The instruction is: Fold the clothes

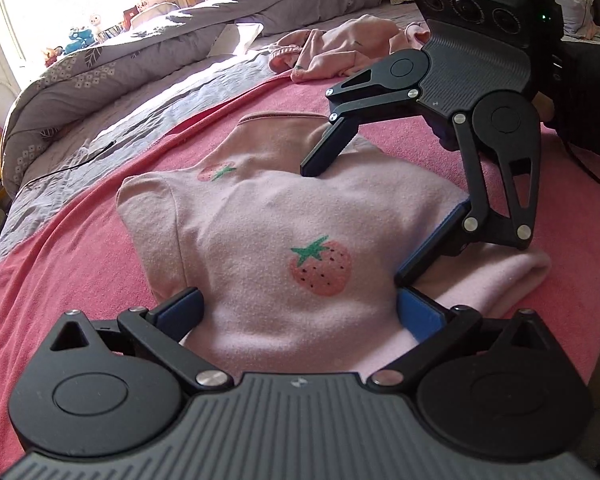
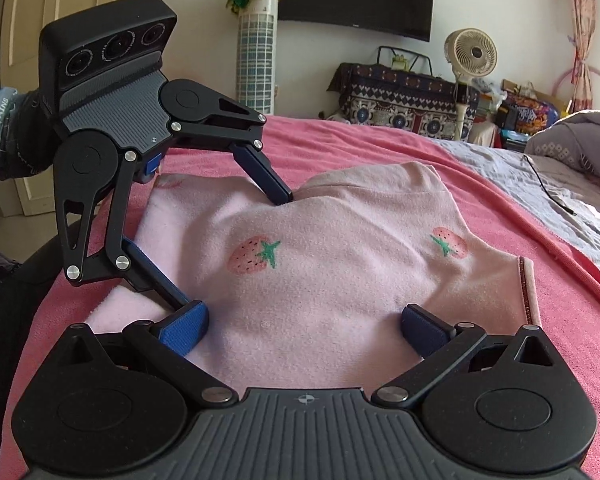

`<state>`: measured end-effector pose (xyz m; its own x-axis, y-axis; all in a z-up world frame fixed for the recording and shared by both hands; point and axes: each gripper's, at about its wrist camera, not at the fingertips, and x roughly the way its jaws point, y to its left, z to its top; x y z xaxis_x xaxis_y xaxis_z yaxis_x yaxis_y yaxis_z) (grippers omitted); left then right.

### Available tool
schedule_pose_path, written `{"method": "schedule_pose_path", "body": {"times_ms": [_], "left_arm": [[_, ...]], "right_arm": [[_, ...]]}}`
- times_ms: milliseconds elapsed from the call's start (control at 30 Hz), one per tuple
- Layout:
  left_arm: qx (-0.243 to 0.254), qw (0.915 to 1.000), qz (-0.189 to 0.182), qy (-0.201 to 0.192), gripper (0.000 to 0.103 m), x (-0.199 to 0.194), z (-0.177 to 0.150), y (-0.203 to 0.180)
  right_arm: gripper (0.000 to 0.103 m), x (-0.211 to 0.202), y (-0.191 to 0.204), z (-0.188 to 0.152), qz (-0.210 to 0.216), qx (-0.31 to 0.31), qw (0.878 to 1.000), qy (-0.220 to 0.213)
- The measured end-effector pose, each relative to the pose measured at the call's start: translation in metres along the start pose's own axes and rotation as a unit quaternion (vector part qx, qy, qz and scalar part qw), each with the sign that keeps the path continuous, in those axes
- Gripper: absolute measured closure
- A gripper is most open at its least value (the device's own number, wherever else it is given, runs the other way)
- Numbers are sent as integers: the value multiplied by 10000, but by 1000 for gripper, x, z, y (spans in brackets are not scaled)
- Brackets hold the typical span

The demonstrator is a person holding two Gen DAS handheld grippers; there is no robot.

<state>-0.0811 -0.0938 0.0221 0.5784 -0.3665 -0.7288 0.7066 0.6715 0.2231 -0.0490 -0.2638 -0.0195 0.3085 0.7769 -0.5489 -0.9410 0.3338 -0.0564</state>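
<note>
Your left gripper [image 1: 300, 312] is spread wide, fingers pressing on the pink strawberry garment [image 1: 260, 240] without pinching it. At two o'clock, your right gripper [image 1: 360, 220] tilts down, equally wide, fingertips on the cloth. Farther at twelve lies another pink garment [image 1: 340, 56].

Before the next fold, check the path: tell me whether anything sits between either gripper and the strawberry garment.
Nothing visible does. The left gripper and the right gripper both have open jaws straddling the pink strawberry garment, fingers already pressed into it. The other crumpled pink clothing lies farther up the bed.
</note>
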Motion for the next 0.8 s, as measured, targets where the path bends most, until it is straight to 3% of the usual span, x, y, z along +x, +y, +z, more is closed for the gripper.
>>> {"method": "schedule_pose_path", "body": {"times_ms": [167, 400, 467, 667, 733, 800], "left_arm": [[25, 10000, 16, -6, 0, 0, 0, -1], [94, 9999, -48, 125, 0, -2, 4, -1], [242, 9989, -334, 212, 0, -7, 9, 4], [420, 9870, -1541, -201, 0, -18, 13, 32], [727, 9846, -1588, -121, 0, 2, 5, 30], [1098, 9809, -1406, -777, 0, 5, -12, 26]], "right_arm": [[0, -2, 9, -1, -216, -245, 9994, -87], [0, 0, 8, 0, -189, -227, 9995, -80], [0, 0, 7, 1, -120, -198, 9997, -59], [0, -12, 12, 6, 317, -194, 9990, 250], [0, -16, 16, 5, 390, -275, 9985, 254], [0, -16, 15, -1, 427, -204, 9988, 139]]}}
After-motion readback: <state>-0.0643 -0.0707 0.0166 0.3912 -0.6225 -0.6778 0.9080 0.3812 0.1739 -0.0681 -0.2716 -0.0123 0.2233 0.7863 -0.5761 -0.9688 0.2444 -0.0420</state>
